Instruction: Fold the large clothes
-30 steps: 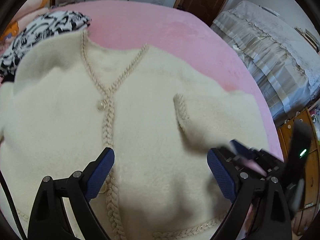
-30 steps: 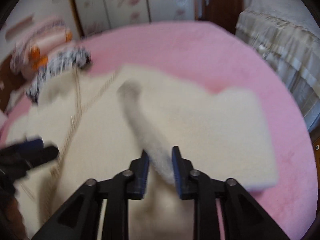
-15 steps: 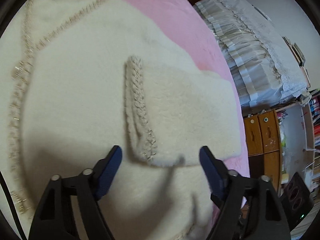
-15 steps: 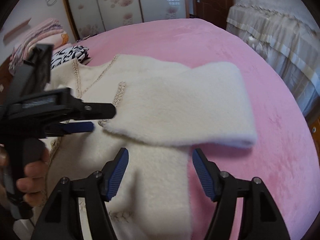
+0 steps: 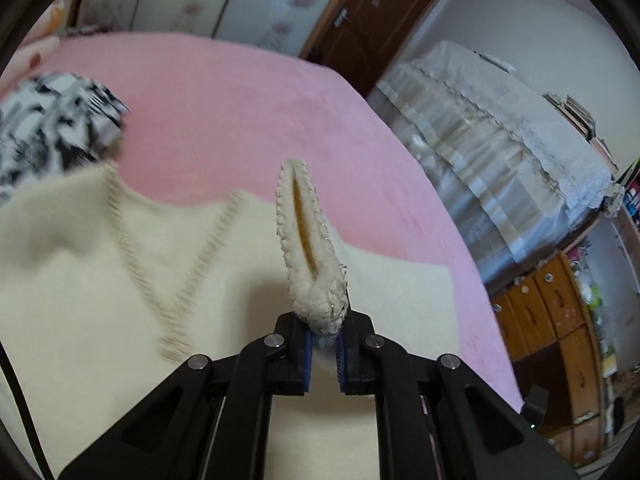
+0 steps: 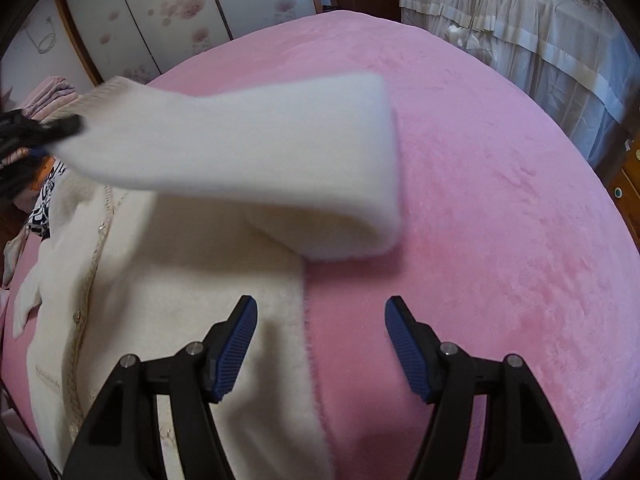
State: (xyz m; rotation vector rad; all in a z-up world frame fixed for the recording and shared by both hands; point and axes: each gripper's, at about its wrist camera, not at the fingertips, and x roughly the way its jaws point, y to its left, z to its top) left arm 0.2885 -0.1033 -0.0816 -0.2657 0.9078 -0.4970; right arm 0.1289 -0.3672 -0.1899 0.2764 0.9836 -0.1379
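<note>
A cream fuzzy cardigan (image 6: 168,280) lies spread, front side up, on a bed with a pink plush cover (image 6: 480,160). Its braided trim runs down the front opening and around the V-neck, and small buttons show along the placket in the right wrist view.

The left claw (image 5: 324,344) is clamped on the end of one sleeve (image 6: 248,152), right at the cuff (image 5: 304,236). The cuff stands up out of the blue pads (image 5: 307,350), its braided edge facing the camera and its opening a narrow slit with a tan lining inside. Seen from the right wrist view, the sleeve is lifted off the cardigan's body and stretches across above it, from the fold at the garment's outer edge to the left claw (image 6: 40,136), which shows only as a dark blur at the left edge of that view.

The right claw (image 6: 320,344) hangs above the side edge of the cardigan, its two blue pads (image 6: 236,348) apart with nothing between them. One pad is over the cream cloth, the other over the bare pink cover; the garment's fuzzy side edge runs down between them.

A black-and-white patterned cloth (image 5: 52,128) lies on the bed beyond the cardigan's collar. Off to the side stand a second bed with a pale lace-edged cover (image 5: 500,136) and a wooden cabinet (image 5: 552,320).
</note>
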